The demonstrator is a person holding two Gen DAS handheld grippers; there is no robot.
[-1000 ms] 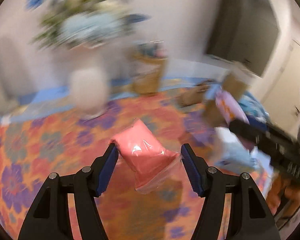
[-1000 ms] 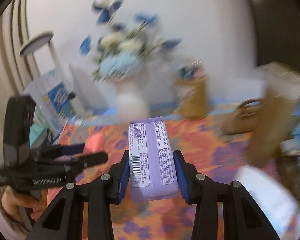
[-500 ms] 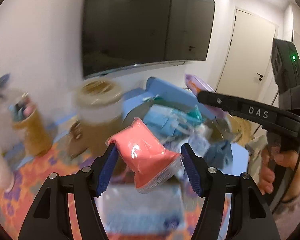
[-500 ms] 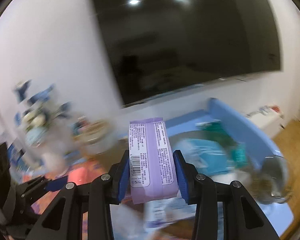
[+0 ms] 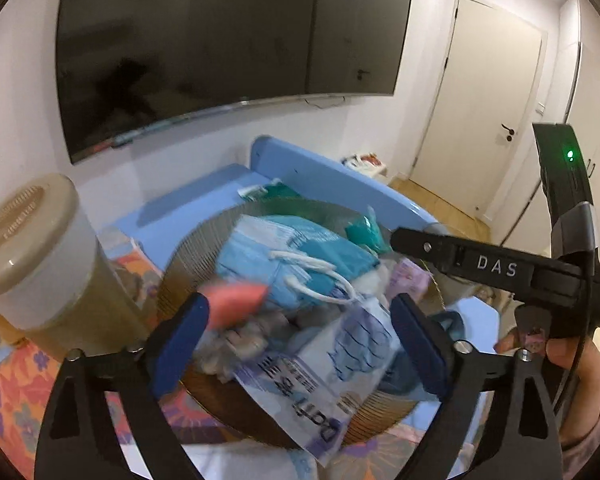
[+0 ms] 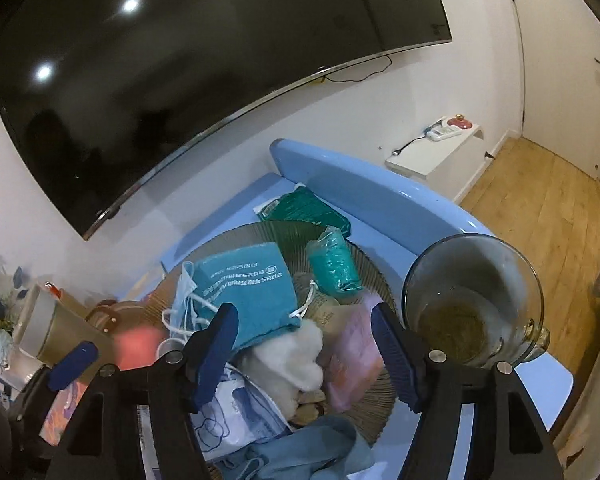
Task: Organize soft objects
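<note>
Both tongs hang over the round ribbed brown basket (image 5: 188,256), evidently the collecting place for soft goods. The left gripper (image 5: 300,344) is spreading its jaws; the blurred pink plastic-wrapped packet (image 5: 236,300) sits just off its left pad, seemingly dropping free. The right gripper (image 6: 304,348) is likewise opening, and the pale purple tissue pack (image 6: 356,352) lies below between its jaws, unpinched, beside the teal drawstring pouch (image 6: 244,288).
</note>
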